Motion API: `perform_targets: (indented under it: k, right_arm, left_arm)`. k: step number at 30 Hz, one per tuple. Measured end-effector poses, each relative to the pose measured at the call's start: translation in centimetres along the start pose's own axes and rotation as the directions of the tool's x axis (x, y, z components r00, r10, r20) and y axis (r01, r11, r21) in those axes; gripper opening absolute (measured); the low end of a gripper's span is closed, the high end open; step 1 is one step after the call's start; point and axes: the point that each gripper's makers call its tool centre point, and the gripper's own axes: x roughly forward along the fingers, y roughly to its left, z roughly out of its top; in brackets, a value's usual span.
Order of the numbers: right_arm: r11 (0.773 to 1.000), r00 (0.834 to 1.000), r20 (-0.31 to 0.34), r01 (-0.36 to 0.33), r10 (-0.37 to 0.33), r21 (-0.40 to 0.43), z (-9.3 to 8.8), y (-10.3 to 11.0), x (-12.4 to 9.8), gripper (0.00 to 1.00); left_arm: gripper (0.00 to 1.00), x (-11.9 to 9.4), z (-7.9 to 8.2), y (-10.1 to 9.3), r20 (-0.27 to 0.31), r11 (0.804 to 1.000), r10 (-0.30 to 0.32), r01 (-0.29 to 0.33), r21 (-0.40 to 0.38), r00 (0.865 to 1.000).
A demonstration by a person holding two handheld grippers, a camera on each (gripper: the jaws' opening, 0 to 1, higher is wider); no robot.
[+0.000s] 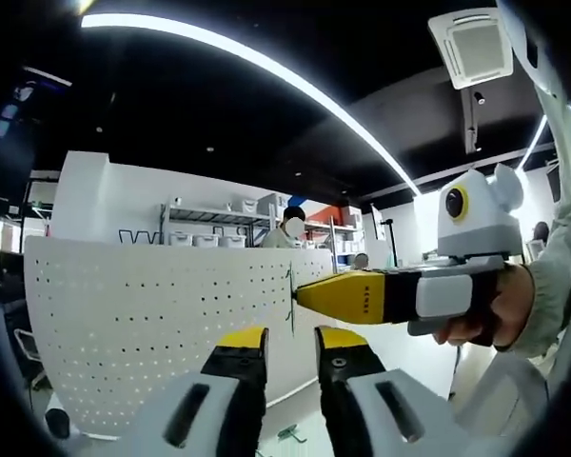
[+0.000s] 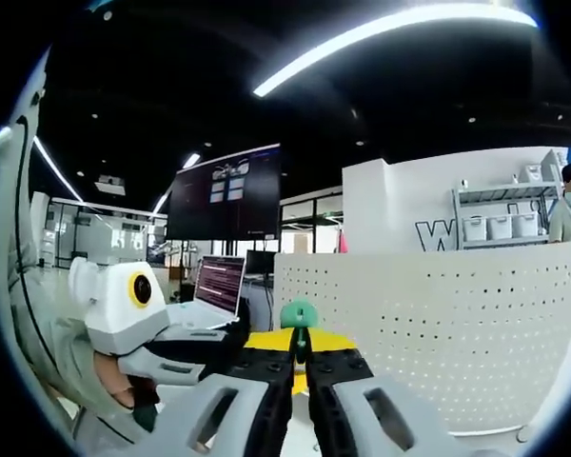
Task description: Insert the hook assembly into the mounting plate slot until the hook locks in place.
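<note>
A: Start at the left. What is the risk at the perforated mounting plate (image 1: 143, 324)?

B: In the left gripper view it stands upright, white and full of small holes, with the left gripper (image 1: 291, 345) near it, jaws parted with nothing between them. That hand steadies nothing, so if the hook goes in hard I'd judge the plate could rock or slide away.

A: And the hook itself?

B: It is a thin green wire hook (image 1: 290, 300), seen at the tip of the right gripper (image 1: 305, 290), whose yellow jaws come in from the right and reach the plate's face. The hook looks right at the plate, though I cannot tell whether it sits in a slot or merely touches. In the right gripper view the jaws are clamped on it, its green end (image 2: 298, 315) poking up between the fingers (a narrow pinch on a slim part). It could twist in the grip, miss the hole, or go in skewed and never lock.

A: Anything farther right?

B: A person's hand (image 1: 481, 319) carries that gripper. Beyond, a shelf with white bins (image 1: 205, 238) and a person behind the plate.

A: Any writing?

B: A big letter "W" (image 2: 436, 235) on the far white wall; the rest is hidden. The wall screen (image 2: 226, 193) and the laptop (image 2: 212, 290) show text too small to read. Small dark marks on the yellow jaw are illegible.
</note>
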Motion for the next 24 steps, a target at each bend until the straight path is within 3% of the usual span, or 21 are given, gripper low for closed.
perform_targets:
  k: [10, 15, 24]
  right_arm:
    - [0.999, 0.999, 0.005, 0.047, -0.047, -0.004, 0.1, -1.9, -0.1, 0.01]
    - [0.995, 0.995, 0.002, 0.096, -0.096, -0.006, 0.1, -3.8, -0.1, 0.01]
    - [0.986, 0.986, 0.012, 0.167, -0.167, -0.014, 0.9, -6.8, 0.0, 0.01]
  left_arm:
    - [0.50, -0.4, -0.9, 1.3, -0.032, 0.997, 0.073, -0.074, -0.025, 0.997]
    - [0.55, -0.8, -1.2, 1.8, -0.036, 0.995, 0.095, -0.096, -0.030, 0.995]
    - [0.53, -1.4, -1.5, 2.1, -0.041, 0.994, 0.106, -0.108, -0.035, 0.993]
